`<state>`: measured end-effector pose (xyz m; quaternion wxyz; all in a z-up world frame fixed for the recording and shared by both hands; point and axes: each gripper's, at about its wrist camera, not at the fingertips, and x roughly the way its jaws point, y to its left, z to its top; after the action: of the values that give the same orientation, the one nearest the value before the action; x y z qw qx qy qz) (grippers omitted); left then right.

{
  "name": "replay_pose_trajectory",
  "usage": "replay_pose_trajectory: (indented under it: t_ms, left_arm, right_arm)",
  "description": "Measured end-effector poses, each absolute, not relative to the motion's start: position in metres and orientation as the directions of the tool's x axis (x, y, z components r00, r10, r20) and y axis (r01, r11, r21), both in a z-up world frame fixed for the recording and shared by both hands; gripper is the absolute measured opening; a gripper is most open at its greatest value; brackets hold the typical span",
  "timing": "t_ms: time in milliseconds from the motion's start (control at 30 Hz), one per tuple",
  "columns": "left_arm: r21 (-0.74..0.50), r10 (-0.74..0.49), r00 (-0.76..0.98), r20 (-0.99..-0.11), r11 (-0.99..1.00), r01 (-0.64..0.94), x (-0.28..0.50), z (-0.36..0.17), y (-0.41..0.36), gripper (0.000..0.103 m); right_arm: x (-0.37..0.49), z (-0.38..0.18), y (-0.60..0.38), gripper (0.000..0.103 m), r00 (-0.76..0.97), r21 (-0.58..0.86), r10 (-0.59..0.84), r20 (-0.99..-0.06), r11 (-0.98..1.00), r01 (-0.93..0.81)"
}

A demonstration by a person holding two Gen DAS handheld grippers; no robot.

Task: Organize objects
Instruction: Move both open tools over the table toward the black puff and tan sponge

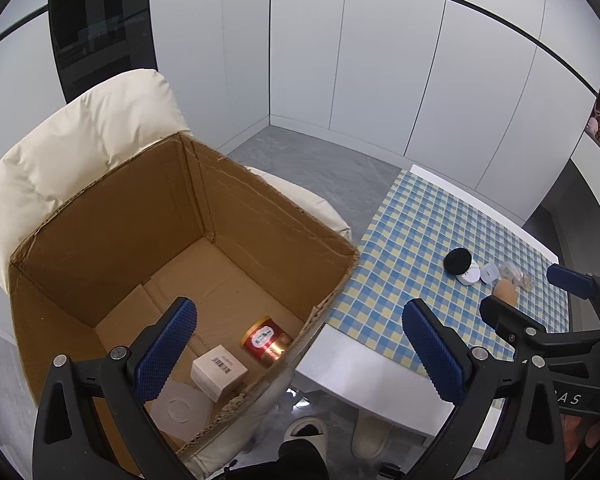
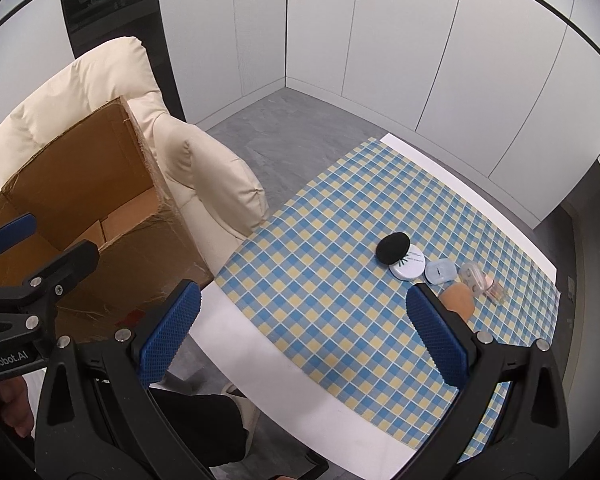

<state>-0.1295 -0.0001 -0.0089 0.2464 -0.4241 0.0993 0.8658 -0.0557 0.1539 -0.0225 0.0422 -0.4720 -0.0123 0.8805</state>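
Both the left gripper (image 1: 300,344) and right gripper (image 2: 304,332) were spread apart, empty. Inside the cardboard box (image 1: 100,220) lay a red tin (image 1: 266,340) and white carton (image 1: 219,372). Beyond the box, small cosmetics (image 2: 440,274), possibly compacts, clustered indistinctly.

We see a matt corrugated cardboard box (image 1: 140,240) with rough, frayed edges, a glossy metallic red-and-gold tin (image 1: 266,340), and a smooth white paperboard carton (image 1: 219,372). The counter (image 2: 332,408) is smooth white under a checked cloth (image 2: 340,280). Gripper pads (image 1: 432,350) are knurled blue rubber; the armchair (image 2: 216,176) is soft cream upholstery.
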Motion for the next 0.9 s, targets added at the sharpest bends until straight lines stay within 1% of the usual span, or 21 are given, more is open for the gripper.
replay_pose_trajectory:
  t_ms: [367,900]
  left_arm:
    - [-0.042,0.362,-0.507,-0.782,-0.843,-0.537,-0.125,-0.008,0.017,0.103]
    - [-0.052,0.400,-0.481,-0.780,-0.808,-0.587,-0.110,-0.008,0.055,0.103]
  right_arm:
    - [-0.051,-0.020,0.187,0.103,-0.534,-0.061,0.137,-0.834,-0.986,-0.158]
    - [-0.033,-0.020,0.222,0.103,-0.518,-0.056,0.165,-0.840,-0.974,-0.219]
